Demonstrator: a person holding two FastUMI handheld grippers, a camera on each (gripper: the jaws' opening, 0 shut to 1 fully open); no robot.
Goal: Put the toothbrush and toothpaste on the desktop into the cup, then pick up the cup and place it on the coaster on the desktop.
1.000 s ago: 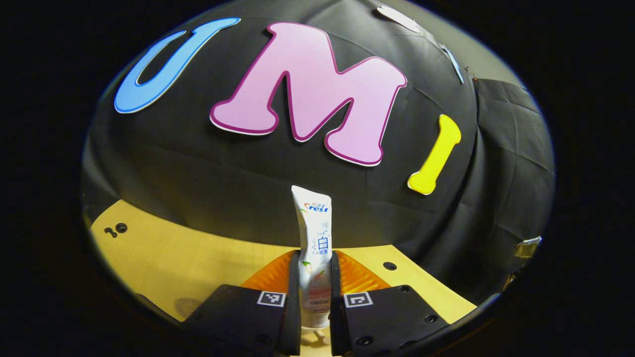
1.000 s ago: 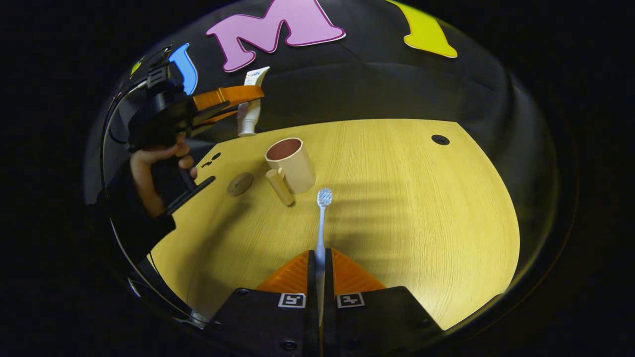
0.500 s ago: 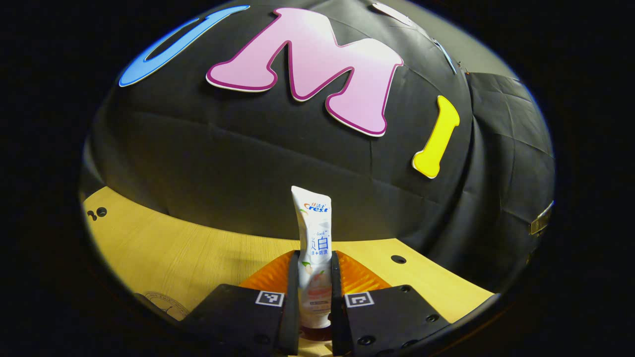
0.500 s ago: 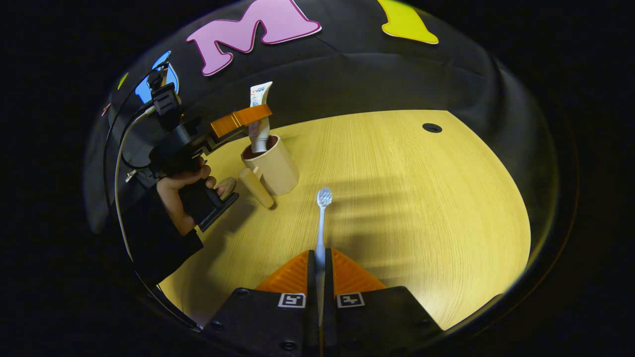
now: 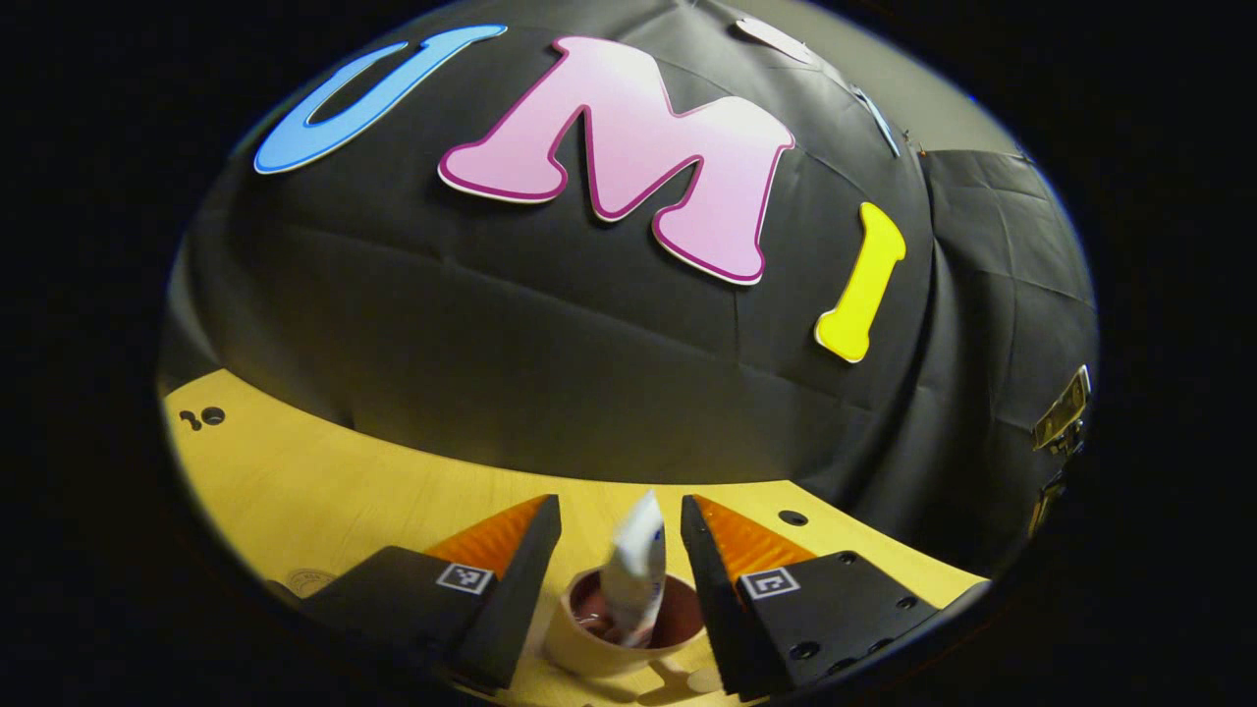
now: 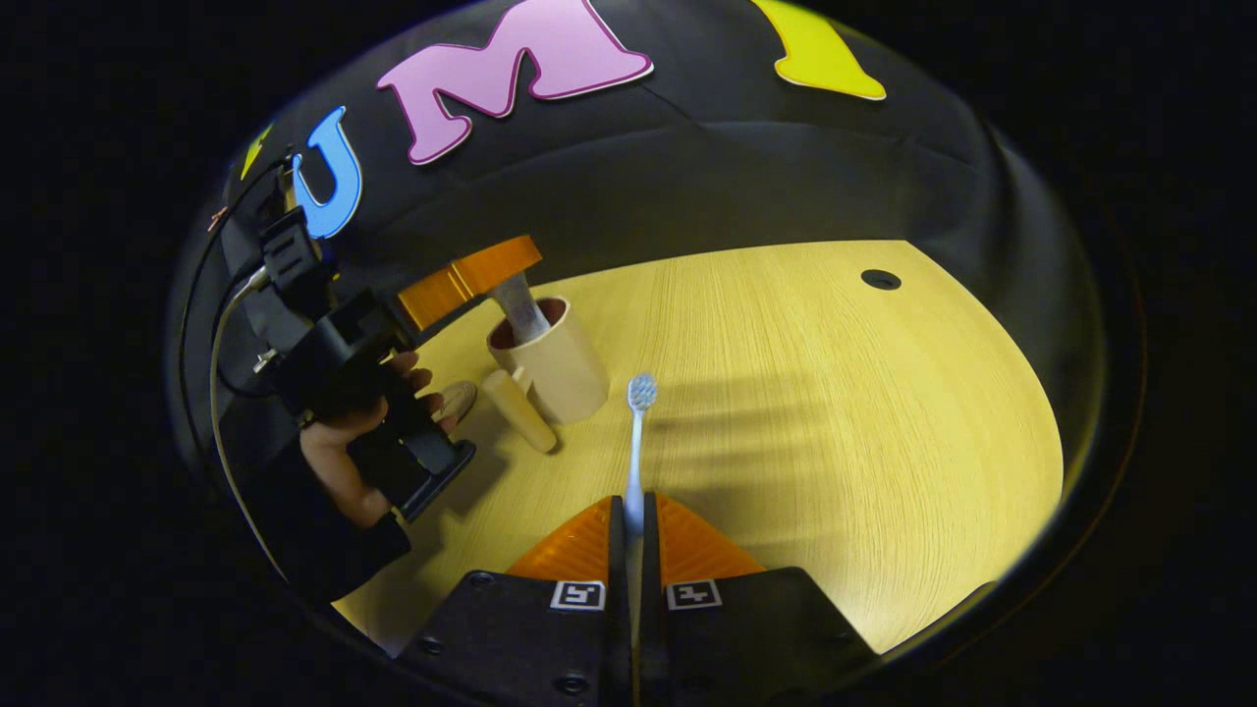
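Now toothpaste [image 5: 635, 567] dropped into cup [image 5: 589, 648], left gripper [image 5: 621, 550] opened

**Toothbrush clamped, toothpaste seen in the cup**

In the right gripper view, the right gripper [image 6: 635, 520] is closed on the handle of a toothbrush [image 6: 637, 442], whose bristled head is pointed toward the cup [image 6: 555, 358] over the wooden table [image 6: 835, 393]. A toothpaste tube [image 6: 519, 309] is seen tilted inside the cup. Beside the cup a small cylinder [image 6: 519, 410] is lying, and a round coaster [image 6: 458, 398] is partly hidden behind a hand [image 6: 349, 457]. The left gripper [image 6: 471, 280] is held by that hand above the cup; how its jaws stand cannot be made out here.
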